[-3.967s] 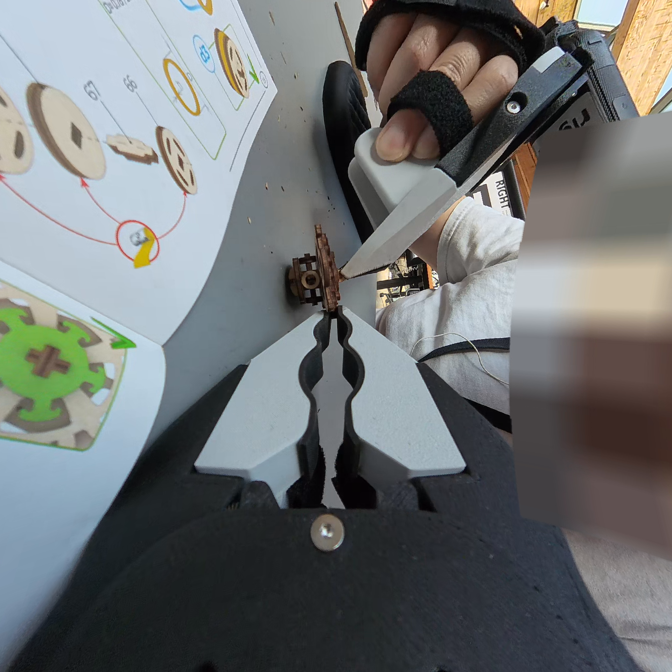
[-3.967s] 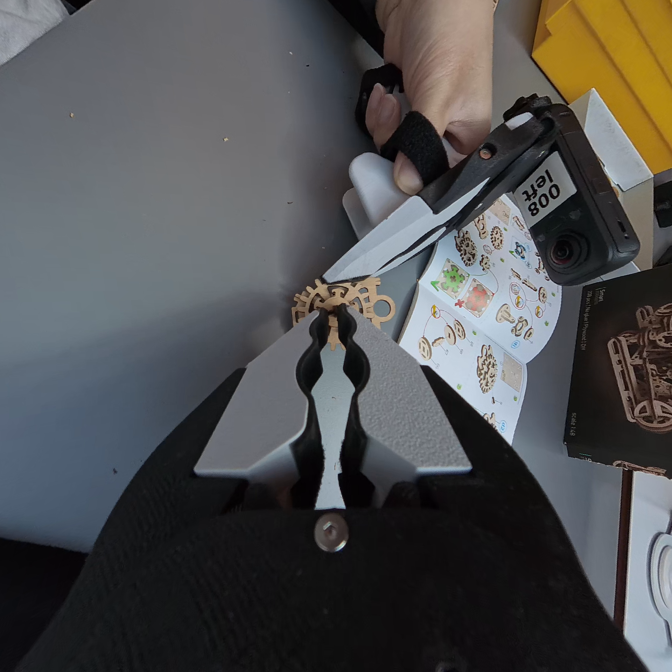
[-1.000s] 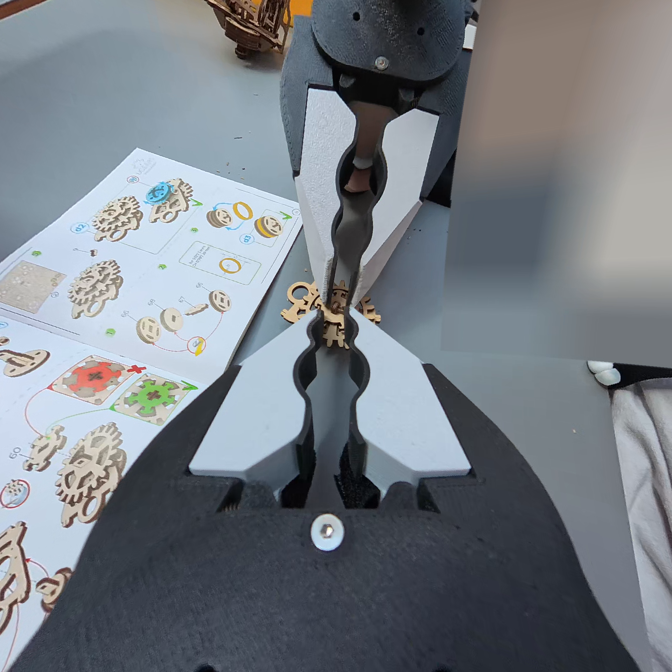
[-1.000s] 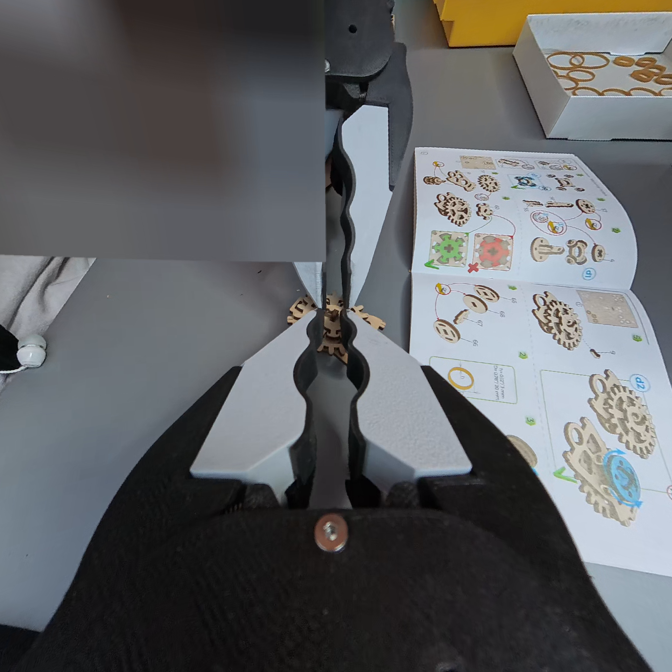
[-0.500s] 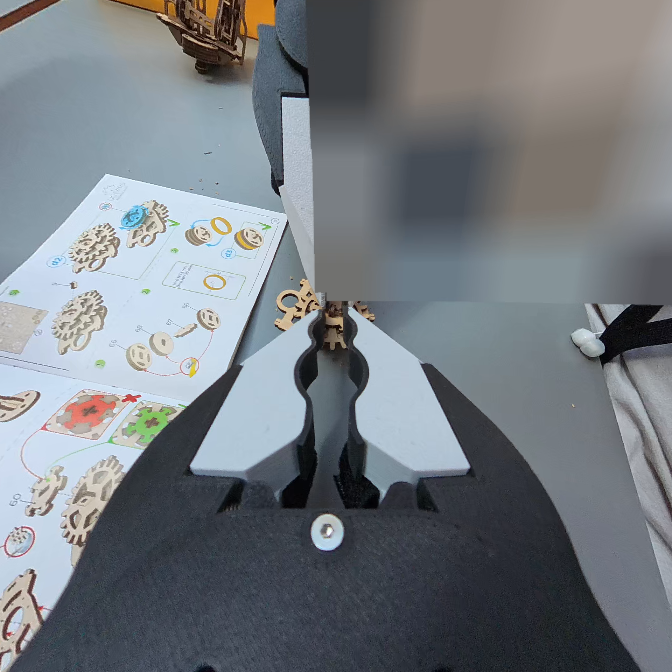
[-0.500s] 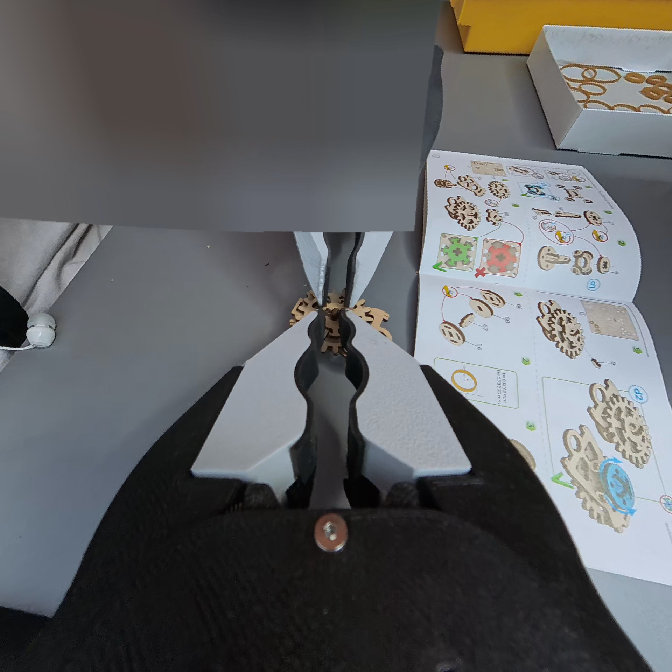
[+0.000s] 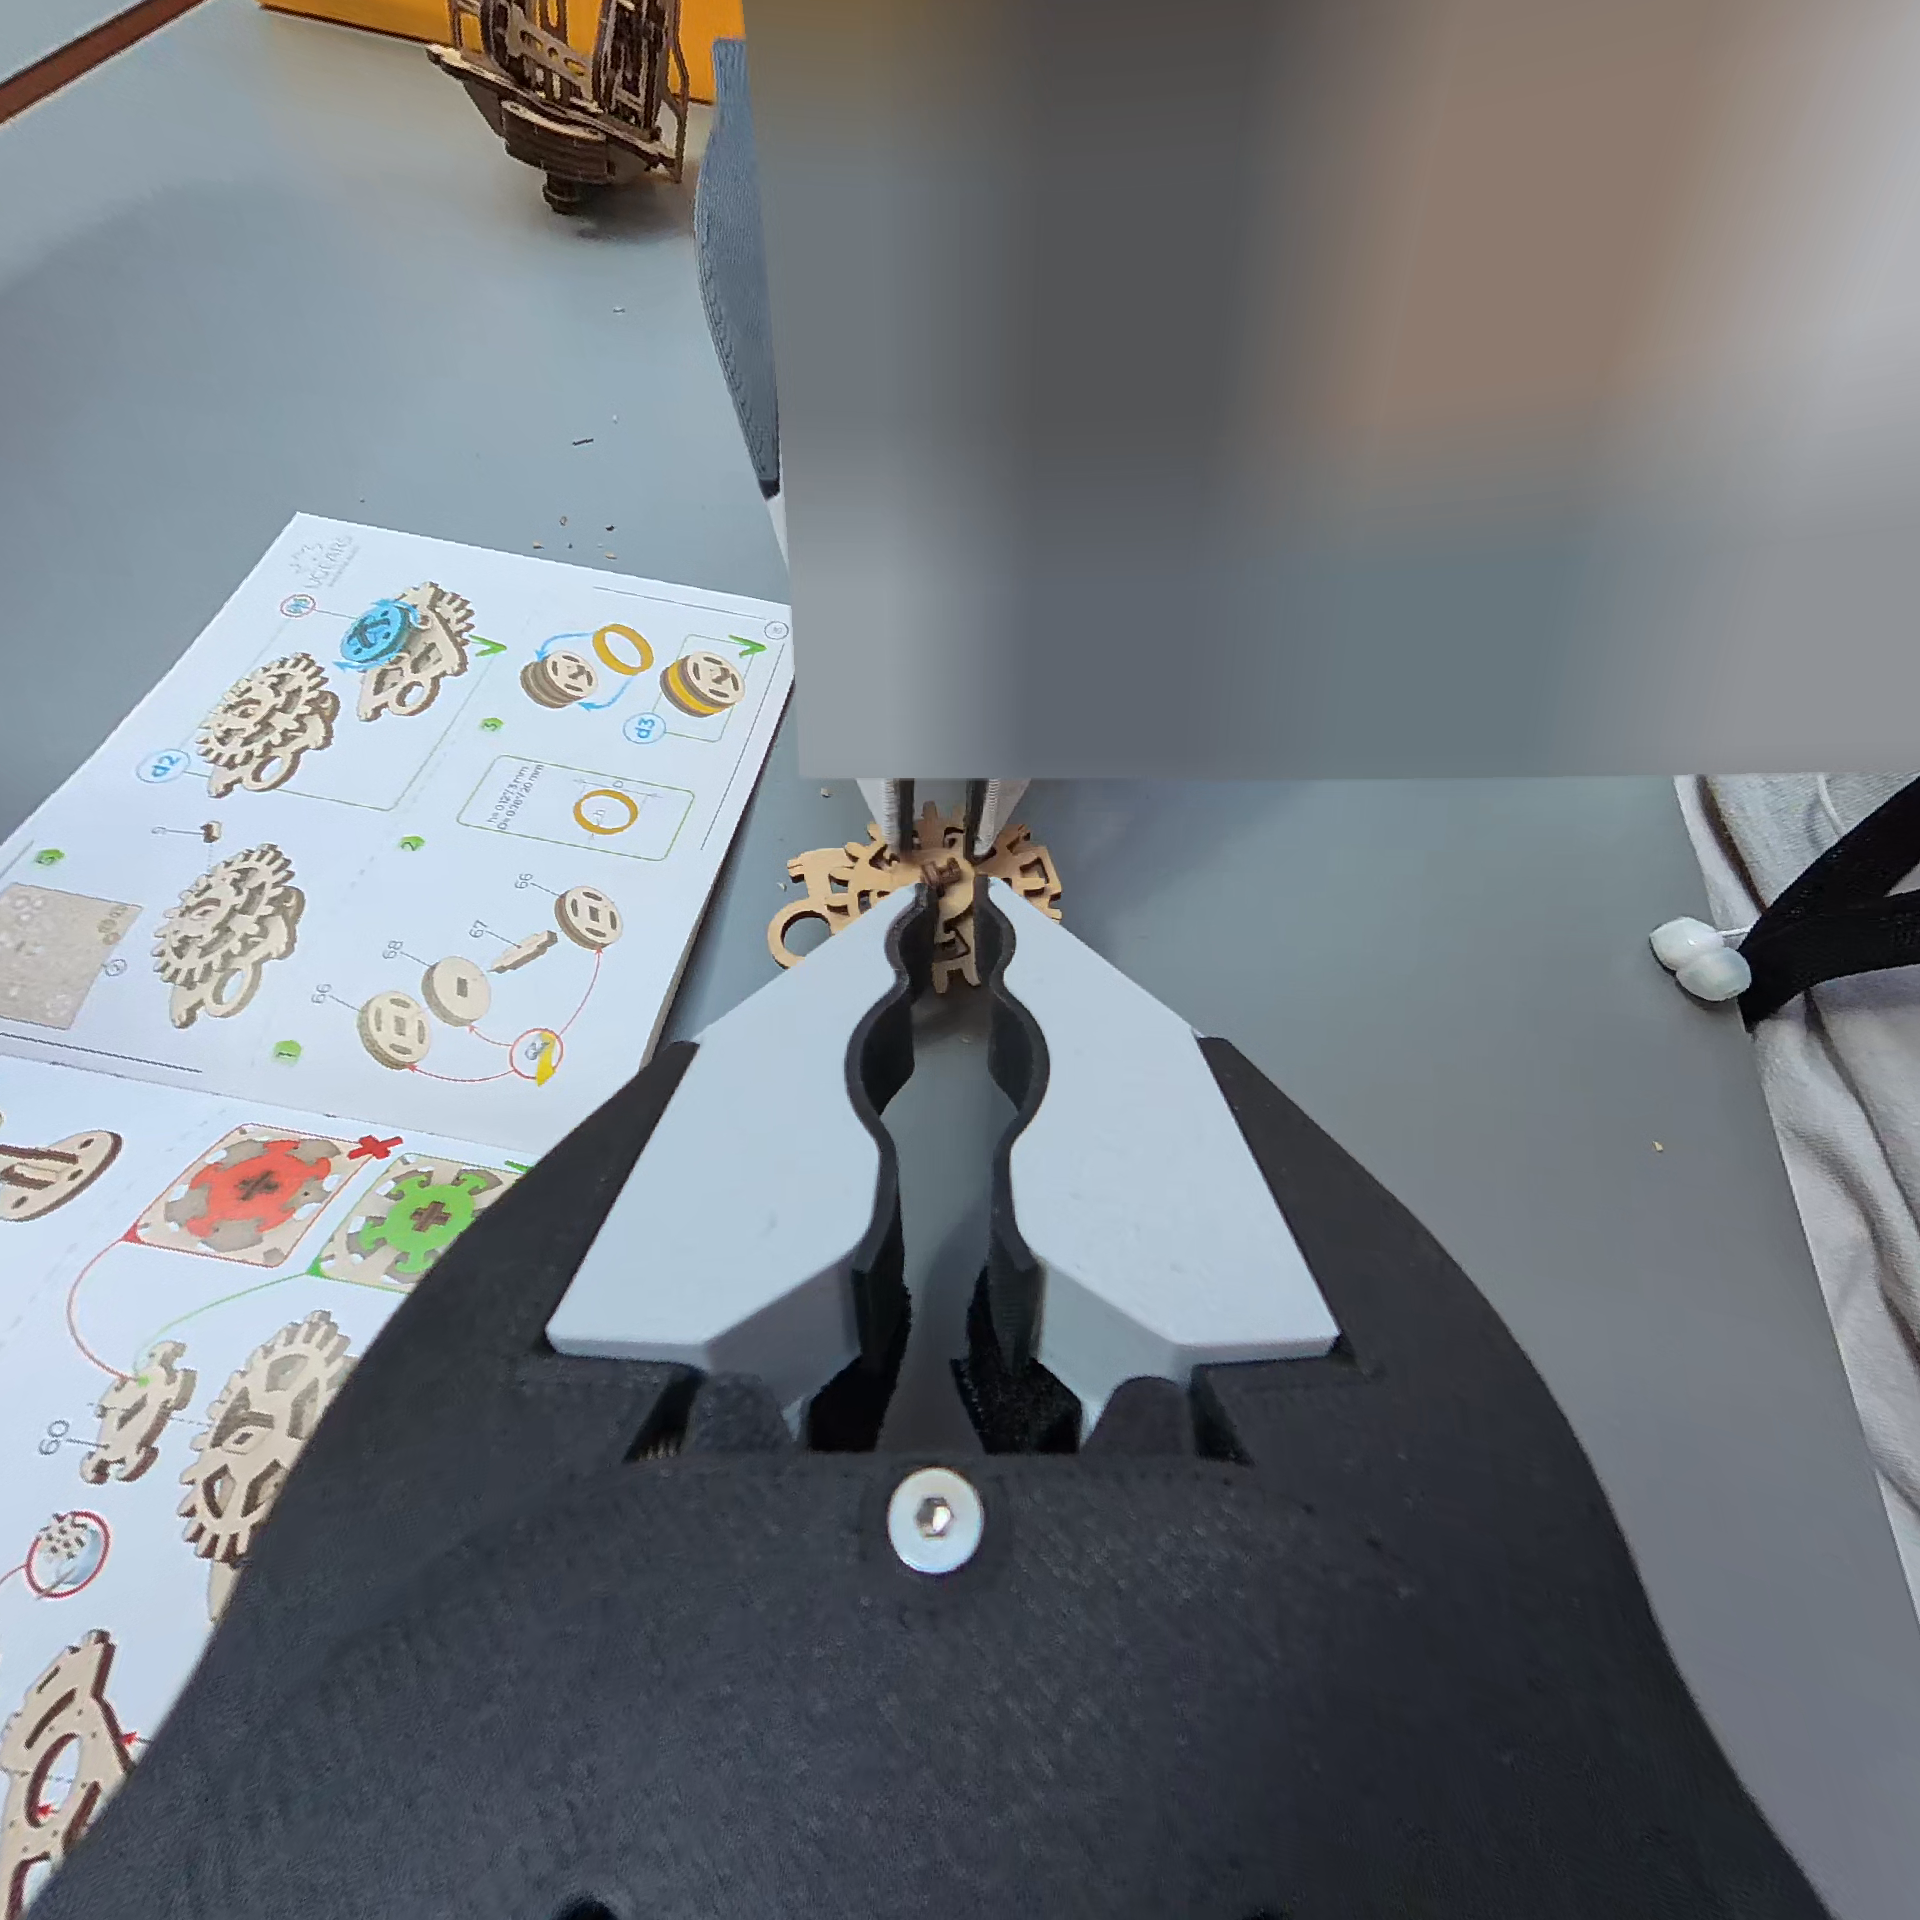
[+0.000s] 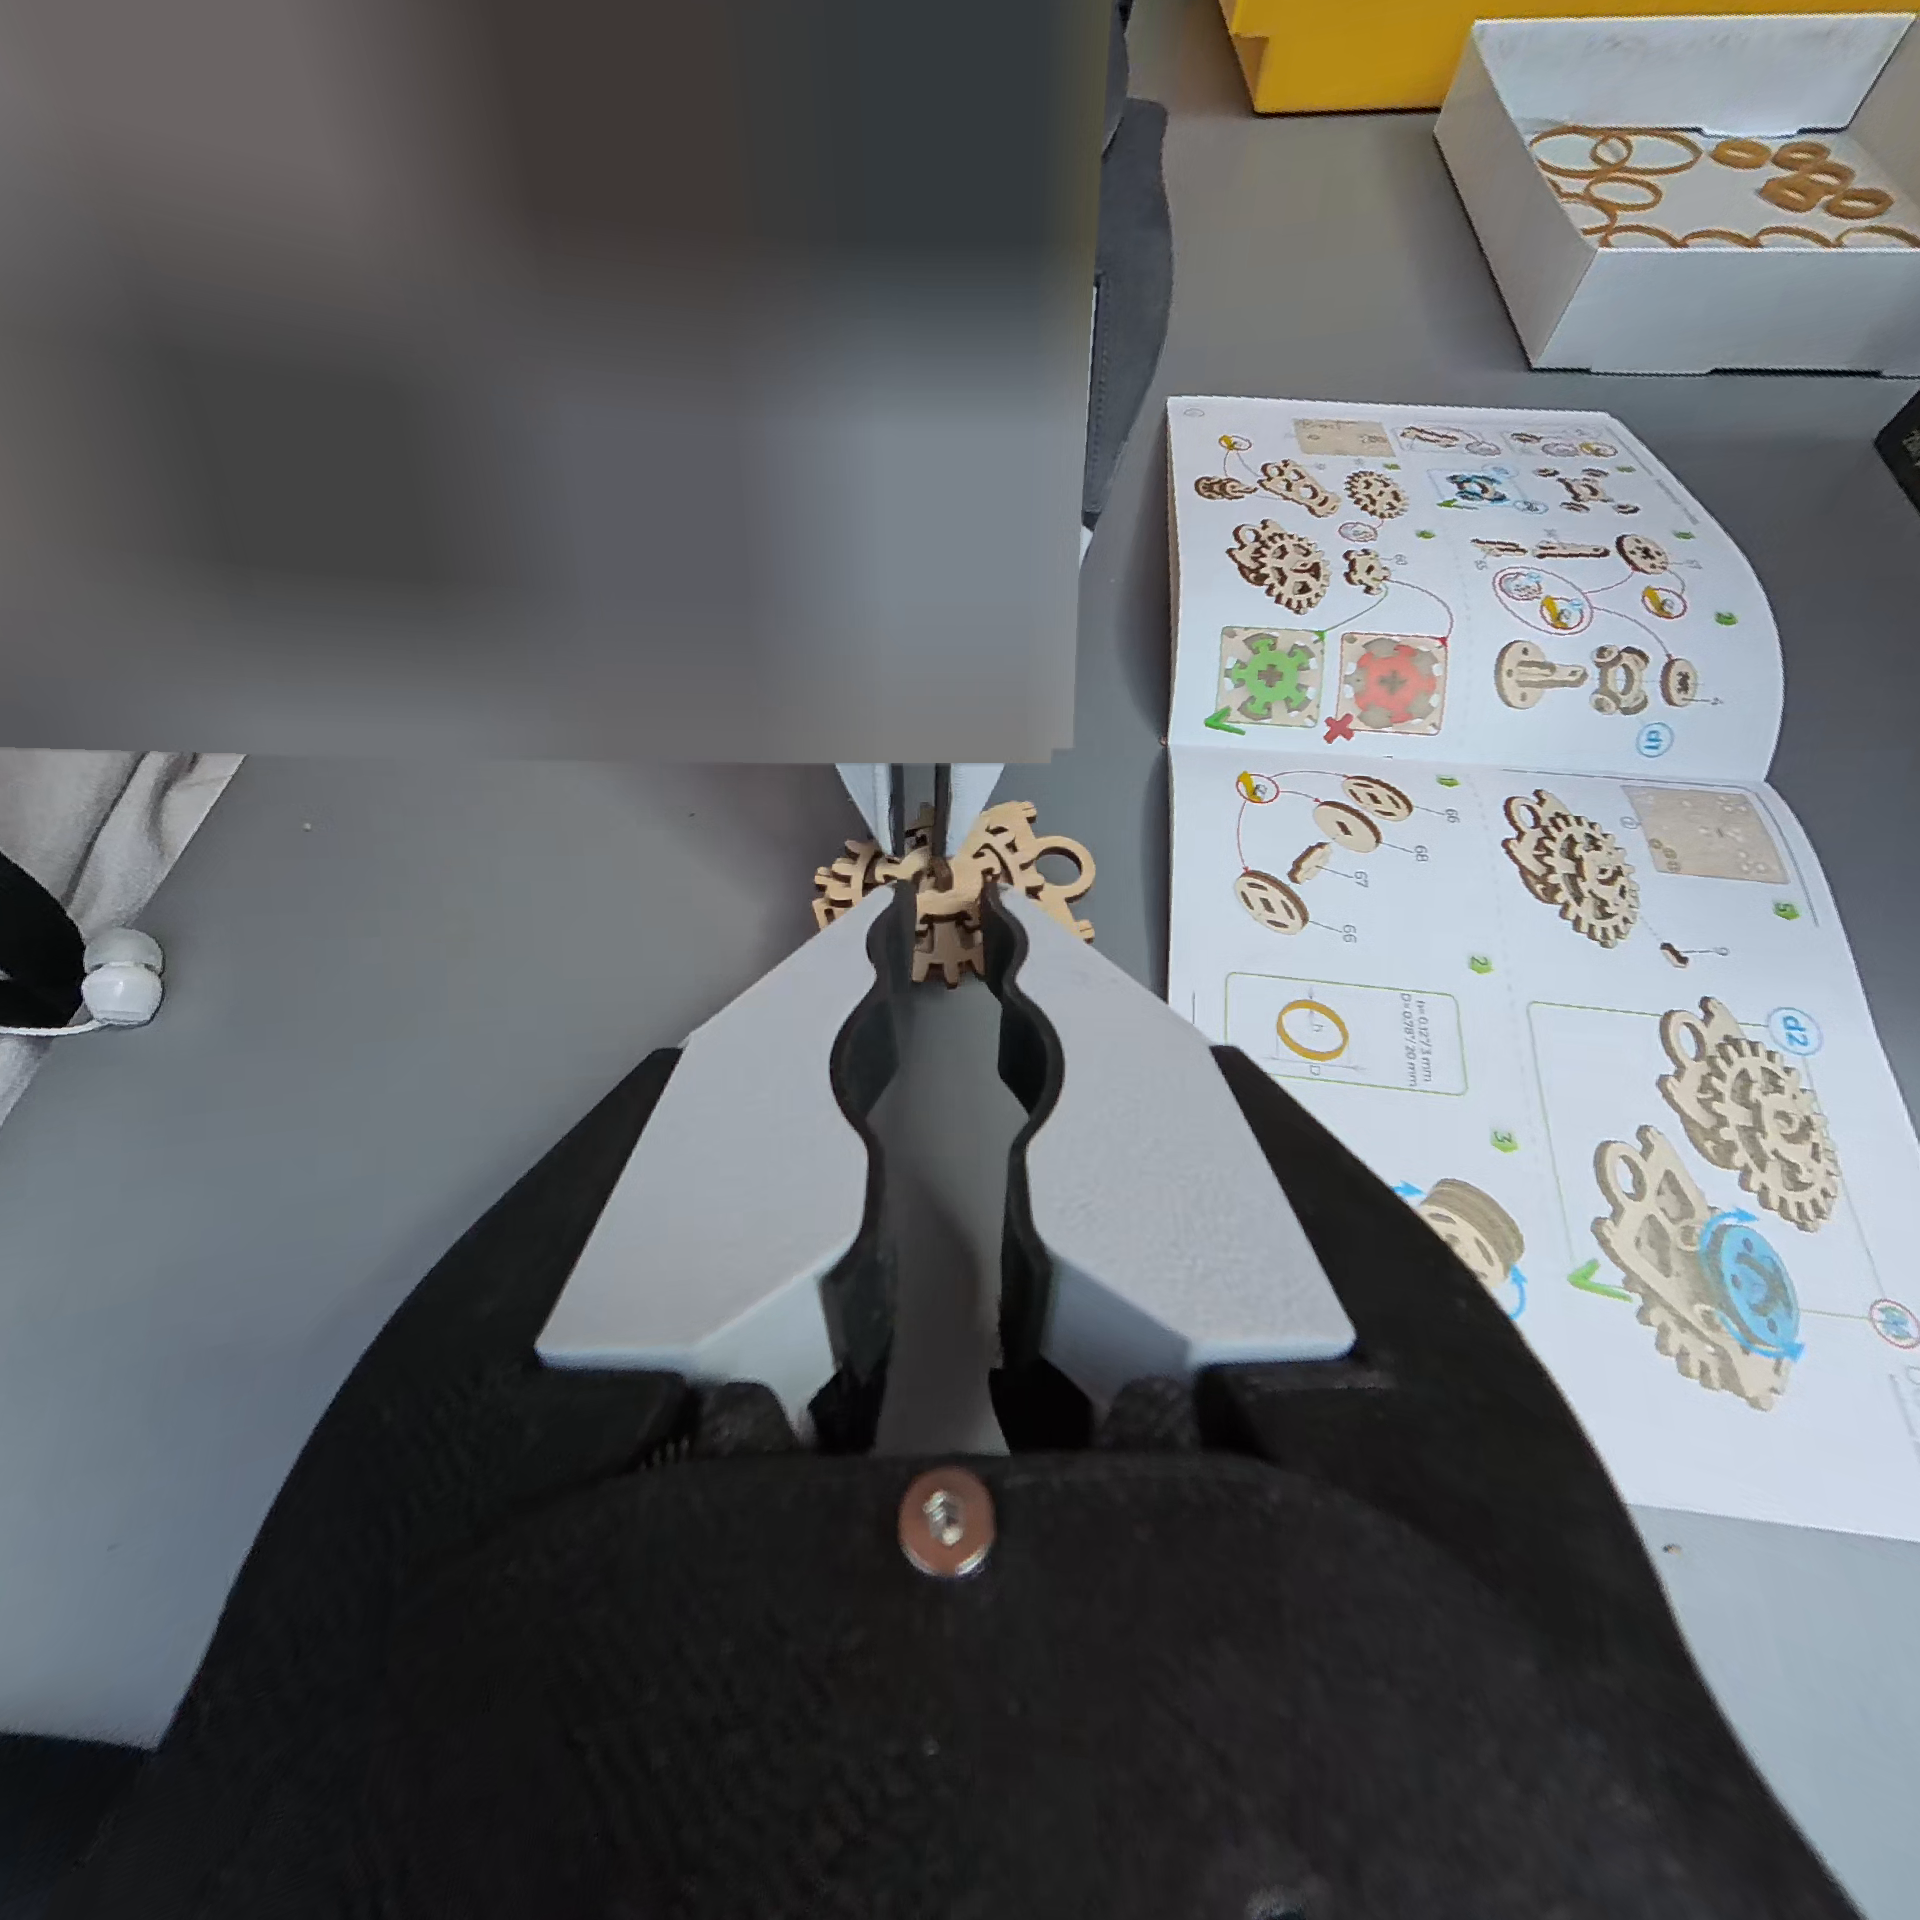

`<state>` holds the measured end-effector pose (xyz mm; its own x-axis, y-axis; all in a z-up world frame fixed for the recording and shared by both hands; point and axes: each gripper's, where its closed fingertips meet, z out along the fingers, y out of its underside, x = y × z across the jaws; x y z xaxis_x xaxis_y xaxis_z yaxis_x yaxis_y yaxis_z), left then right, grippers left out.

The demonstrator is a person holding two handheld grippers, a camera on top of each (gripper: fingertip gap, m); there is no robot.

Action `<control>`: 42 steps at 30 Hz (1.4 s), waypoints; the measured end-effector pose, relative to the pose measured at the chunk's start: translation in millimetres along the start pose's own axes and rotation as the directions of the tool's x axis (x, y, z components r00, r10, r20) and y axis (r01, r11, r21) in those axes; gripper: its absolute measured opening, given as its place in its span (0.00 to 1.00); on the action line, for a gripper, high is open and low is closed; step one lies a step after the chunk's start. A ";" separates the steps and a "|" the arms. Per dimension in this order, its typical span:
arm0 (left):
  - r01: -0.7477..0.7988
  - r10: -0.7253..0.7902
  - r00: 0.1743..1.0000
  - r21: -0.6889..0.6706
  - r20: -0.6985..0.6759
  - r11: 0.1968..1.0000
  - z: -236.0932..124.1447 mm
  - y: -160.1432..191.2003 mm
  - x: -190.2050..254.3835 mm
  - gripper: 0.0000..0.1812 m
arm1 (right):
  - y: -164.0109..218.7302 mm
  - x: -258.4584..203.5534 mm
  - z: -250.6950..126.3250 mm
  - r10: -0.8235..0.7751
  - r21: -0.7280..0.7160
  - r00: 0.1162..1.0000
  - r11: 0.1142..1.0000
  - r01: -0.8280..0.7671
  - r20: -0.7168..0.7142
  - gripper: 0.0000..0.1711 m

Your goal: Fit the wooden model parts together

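Left gripper (image 7: 948, 902): tips nearly together, narrow gap, pinched on the wooden gear piece (image 7: 940, 935) from the near side. Behind the tips the wavy inner edges stand apart, with grey table (image 7: 312, 343) showing through.

Right gripper (image 8: 940, 902): same posture, tips closed on the gear piece (image 8: 945, 930) from the opposite side. The two grippers meet tip to tip over the piece; each one's far tips show in the other's view just below a blurred patch, which hides the rest of it. Whether a small separate part sits between the tips cannot be told.

Piece lies low over the table, flat gear cluster with a ring lug at one end, just beside the edge of the open instruction sheet (image 7: 343, 831).

Left view only: assembled wooden ship model (image 7: 571, 94) far back on the table, before a yellow box (image 7: 499, 10); fine wood crumbs near the sheet's top edge.

Right view only: white tray (image 8: 1704, 301) holding wooden rings (image 8: 1621, 177), well beyond the sheet (image 8: 1455, 831), yellow box (image 8: 1340, 52) behind it.

Both views: grey cloth (image 7: 1829, 1143) at table edge, with black strap (image 7: 1839, 925) and white bead (image 7: 1699, 961)
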<state>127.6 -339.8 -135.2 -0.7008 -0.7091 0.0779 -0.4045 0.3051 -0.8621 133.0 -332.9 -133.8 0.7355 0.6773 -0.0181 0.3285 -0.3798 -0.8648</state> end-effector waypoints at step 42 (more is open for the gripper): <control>-0.095 0.095 0.992 -0.008 0.088 0.995 1.5 0.5 2.4 0.02 | -0.8 -8.5 6.2 -0.041 -0.050 0.999 0.998 0.040 -0.012 0.03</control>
<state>126.5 -342.3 -136.2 -0.6819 -0.7298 -0.0487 -0.3411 0.3762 -0.8615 122.8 -334.5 -136.0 0.7287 0.6844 0.0235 0.3873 -0.3836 -0.8384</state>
